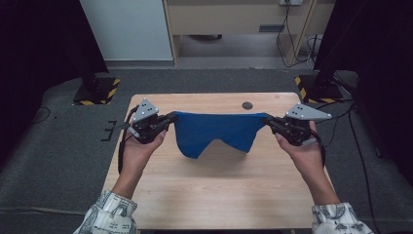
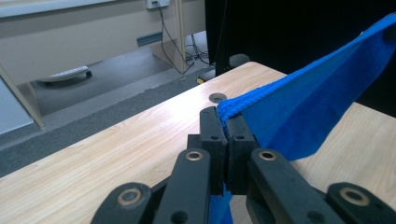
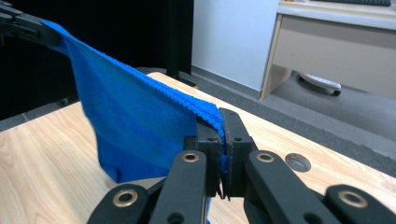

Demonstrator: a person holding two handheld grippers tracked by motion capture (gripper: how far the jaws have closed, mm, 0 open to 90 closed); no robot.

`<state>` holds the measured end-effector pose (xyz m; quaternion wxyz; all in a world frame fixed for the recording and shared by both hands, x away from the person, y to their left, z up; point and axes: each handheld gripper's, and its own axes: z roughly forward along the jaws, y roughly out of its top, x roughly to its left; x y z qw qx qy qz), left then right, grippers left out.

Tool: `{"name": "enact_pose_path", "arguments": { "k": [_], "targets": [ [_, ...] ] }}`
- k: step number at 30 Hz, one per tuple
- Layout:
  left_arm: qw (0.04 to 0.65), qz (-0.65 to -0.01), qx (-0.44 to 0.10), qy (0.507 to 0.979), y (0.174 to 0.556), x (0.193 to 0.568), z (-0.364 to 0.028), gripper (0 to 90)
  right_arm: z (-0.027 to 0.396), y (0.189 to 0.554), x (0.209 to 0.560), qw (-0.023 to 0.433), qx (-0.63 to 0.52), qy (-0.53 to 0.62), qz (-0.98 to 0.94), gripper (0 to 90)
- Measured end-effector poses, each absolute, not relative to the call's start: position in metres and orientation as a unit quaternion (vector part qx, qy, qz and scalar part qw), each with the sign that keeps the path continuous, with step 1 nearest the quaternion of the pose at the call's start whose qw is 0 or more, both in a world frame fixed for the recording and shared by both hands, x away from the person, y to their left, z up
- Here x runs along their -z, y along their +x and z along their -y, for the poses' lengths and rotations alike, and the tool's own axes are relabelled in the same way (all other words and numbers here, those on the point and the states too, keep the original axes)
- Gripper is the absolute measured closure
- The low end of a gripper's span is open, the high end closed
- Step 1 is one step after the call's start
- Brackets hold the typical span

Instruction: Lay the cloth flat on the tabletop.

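Stretching a blue cloth point(image 1: 216, 132) between the left gripper point(image 1: 171, 118) and right gripper point(image 1: 269, 121), you hold it above the wooden table point(image 1: 219, 190) in the high view, lower edge hanging uneven. In the left gripper view, jaws pinch one top corner. In the right gripper view, jaws clamp the other. Spreading looks in hand; next, lowering it flat calls for even tension.

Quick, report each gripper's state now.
Left gripper: shut on one corner of the blue towel.
Right gripper: shut on the opposite corner.
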<state>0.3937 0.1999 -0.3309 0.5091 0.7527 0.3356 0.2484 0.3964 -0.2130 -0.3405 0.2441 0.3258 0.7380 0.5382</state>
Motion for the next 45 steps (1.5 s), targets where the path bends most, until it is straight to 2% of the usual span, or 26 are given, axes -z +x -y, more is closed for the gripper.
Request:
{"name": "enact_pose_path", "arguments": {
  "k": [12,15,19,29,37,45],
  "targets": [
    [0.517,-0.294,-0.246,0.765,0.331,0.292,-0.204,88.1,0.222,0.334,0.303,0.253,-0.557,0.284,-0.738,87.5],
    [0.511,-0.297,-0.23,0.773,0.331,0.289,-0.202,88.1,0.223,0.33,0.296,0.246,-0.558,0.285,-0.74,87.5],
    [0.482,-0.324,-0.212,0.786,0.361,0.307,-0.199,87.7,0.22,0.351,0.305,0.231,-0.536,0.305,-0.753,87.2],
    [0.463,-0.376,-0.192,0.779,0.426,0.369,-0.194,88.0,0.215,0.429,0.378,0.194,-0.483,0.357,-0.775,87.3],
    [0.46,-0.394,-0.198,0.771,0.445,0.386,-0.193,88.1,0.209,0.452,0.394,0.19,-0.47,0.375,-0.777,87.3],
    [0.456,-0.396,-0.206,0.77,0.452,0.392,-0.19,88.0,0.209,0.46,0.398,0.194,-0.463,0.378,-0.778,87.1]
  ]
}}
